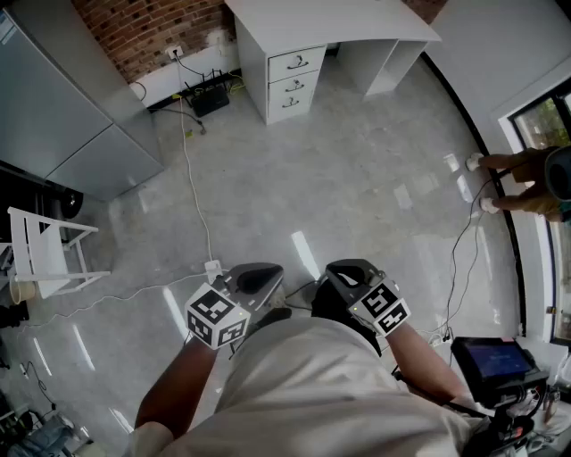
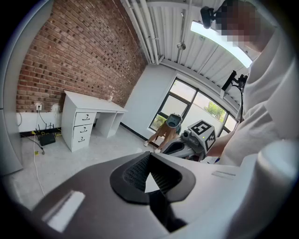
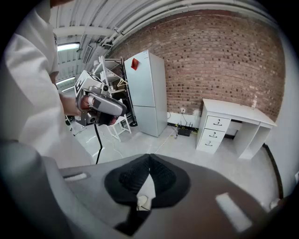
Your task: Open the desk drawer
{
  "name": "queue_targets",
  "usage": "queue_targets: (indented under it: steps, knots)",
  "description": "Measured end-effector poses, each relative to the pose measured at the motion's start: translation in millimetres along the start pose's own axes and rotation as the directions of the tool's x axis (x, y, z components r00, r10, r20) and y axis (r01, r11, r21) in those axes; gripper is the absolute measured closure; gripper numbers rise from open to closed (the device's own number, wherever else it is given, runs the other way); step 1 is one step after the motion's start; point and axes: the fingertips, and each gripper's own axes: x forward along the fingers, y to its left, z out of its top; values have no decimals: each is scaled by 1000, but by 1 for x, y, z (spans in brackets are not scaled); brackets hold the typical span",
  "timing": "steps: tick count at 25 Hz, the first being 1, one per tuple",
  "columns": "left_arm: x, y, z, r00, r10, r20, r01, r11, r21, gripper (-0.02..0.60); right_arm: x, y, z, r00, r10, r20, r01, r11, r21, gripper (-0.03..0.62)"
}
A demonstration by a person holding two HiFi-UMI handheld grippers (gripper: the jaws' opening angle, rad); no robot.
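Standing well apart from the white desk (image 1: 312,27), we see it at twelve o'clock in the head view, its far edge cut off by the frame. Its three drawers (image 1: 293,82) are stacked at the desk's left end, every front flush and closed; the handles are too small to make out in detail.

Our left gripper (image 1: 257,270) and right gripper (image 1: 350,268) sit side by side near six o'clock, close to our torso (image 1: 312,384), which covers their rear ends. In each gripper view the jaw tips meet, clenched on nothing, with only a small triangular gap behind the tips showing floor.

At three o'clock a second person (image 1: 522,183) is cut off by the frame edge; only legs and shoes are clear. A grey fridge (image 1: 62,107) at ten o'clock is also cropped. At nine o'clock a white chair (image 1: 45,250) is partly out of frame. A black box (image 1: 210,100) by the wall near eleven o'clock is too small to identify.
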Motion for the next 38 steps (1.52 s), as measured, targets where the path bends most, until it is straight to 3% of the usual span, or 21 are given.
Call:
queue_targets:
  steps: [6,14,21,32,35,38]
  knots:
    - [12,16,10,1000,-1,3,1,1000,-11,577,11,-16,2,1000,9,-18,-9,1000,16,591]
    - [80,84,71,999,27,-39,-27,1000,-7,575,62,-122,43,997,75,12,-75,997,28,591]
    - [155,135,148,996,38,-78,-32,996,79,575,103,-228,89,990,111,86,-114,993,22,583]
    - [238,201,191,985,-25,-168,52,986,157,575,169,-339,93,982,72,175,-115,961,253,550]
    - [252,230,202,981,-56,-188,89,981,173,575,189,-372,94,979,21,201,-92,932,350,549]
    - [257,268,218,968,-110,-227,152,972,178,575,215,-407,102,975,-63,211,-45,881,470,549]
